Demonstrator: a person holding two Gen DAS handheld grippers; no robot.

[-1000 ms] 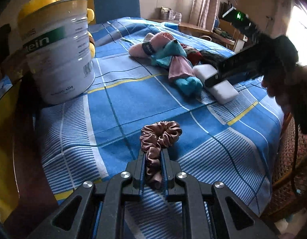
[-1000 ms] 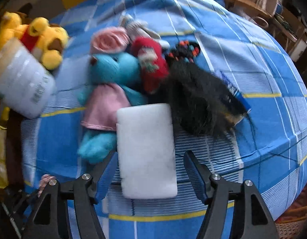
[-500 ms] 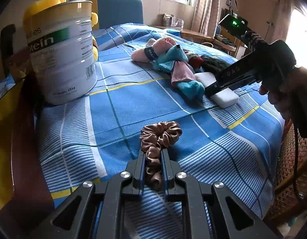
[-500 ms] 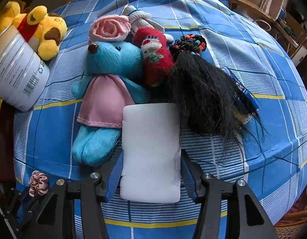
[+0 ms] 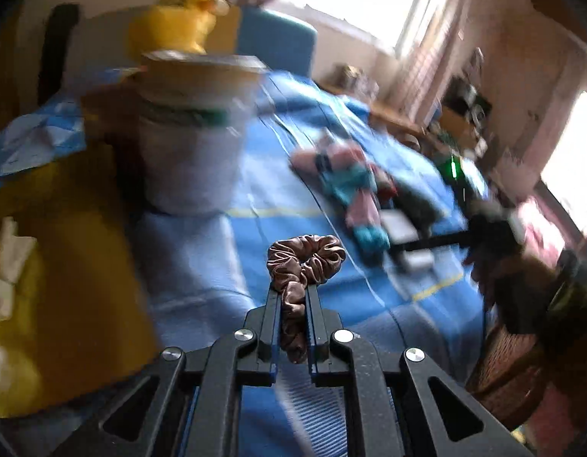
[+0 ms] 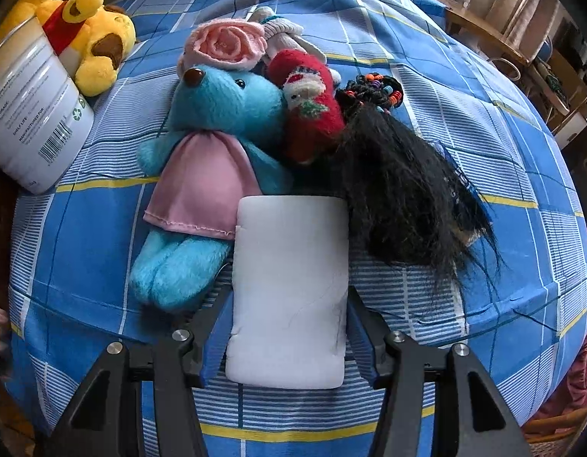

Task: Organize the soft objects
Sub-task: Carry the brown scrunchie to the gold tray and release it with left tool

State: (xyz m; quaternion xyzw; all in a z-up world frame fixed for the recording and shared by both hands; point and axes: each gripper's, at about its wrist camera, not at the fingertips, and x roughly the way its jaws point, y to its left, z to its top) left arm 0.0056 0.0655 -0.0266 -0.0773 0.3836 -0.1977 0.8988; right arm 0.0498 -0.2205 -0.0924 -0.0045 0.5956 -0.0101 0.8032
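Left gripper (image 5: 293,304) had its jaws clenched on the brown scrunchie (image 5: 303,266), right gripper (image 6: 287,327) squeezing the white sponge (image 6: 289,285) between its jaws.

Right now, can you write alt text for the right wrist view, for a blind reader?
The right tool grips a white foam block lying on a blue checked bedsheet. Beyond it lie a blue teddy, a black hairpiece and a white can.

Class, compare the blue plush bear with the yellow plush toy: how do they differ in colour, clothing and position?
The blue plush bear wears a pink dress; the yellow plush toy has a red top. The bear lies beside the white sponge; the yellow toy sits behind the white tin. Both are furry and lie on the checked blue cloth.
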